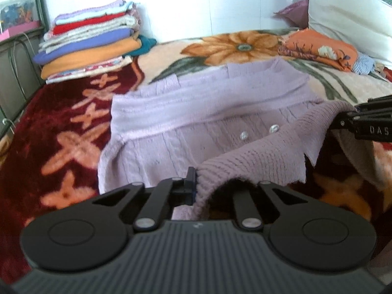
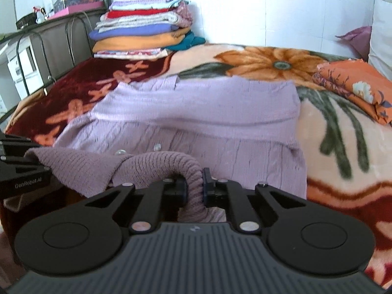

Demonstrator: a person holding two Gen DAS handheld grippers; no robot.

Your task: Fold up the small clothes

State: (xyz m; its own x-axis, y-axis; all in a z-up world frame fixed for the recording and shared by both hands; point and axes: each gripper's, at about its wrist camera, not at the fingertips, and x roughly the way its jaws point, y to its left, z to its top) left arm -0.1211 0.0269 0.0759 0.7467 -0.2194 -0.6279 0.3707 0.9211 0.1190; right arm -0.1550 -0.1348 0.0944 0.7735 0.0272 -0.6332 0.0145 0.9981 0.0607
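Note:
A lilac knitted cardigan [image 1: 196, 112] with small pearly buttons [image 1: 273, 129] lies on the flowered blanket, its sleeves folded across the chest; it also shows in the right wrist view [image 2: 196, 112]. My left gripper [image 1: 196, 186] is shut on the ribbed hem [image 1: 257, 156], lifted off the bed. My right gripper [image 2: 194, 188] is shut on the same hem [image 2: 171, 164], which stretches between the two. The right gripper shows at the right edge of the left wrist view [image 1: 362, 120], the left gripper at the left edge of the right wrist view [image 2: 22, 169].
A stack of folded clothes [image 1: 90, 41] stands at the far left corner of the bed by the wall. A folded orange cloth [image 1: 323, 49] and a white pillow [image 1: 350, 22] lie far right. A metal bed rail [image 2: 31, 56] runs along the left.

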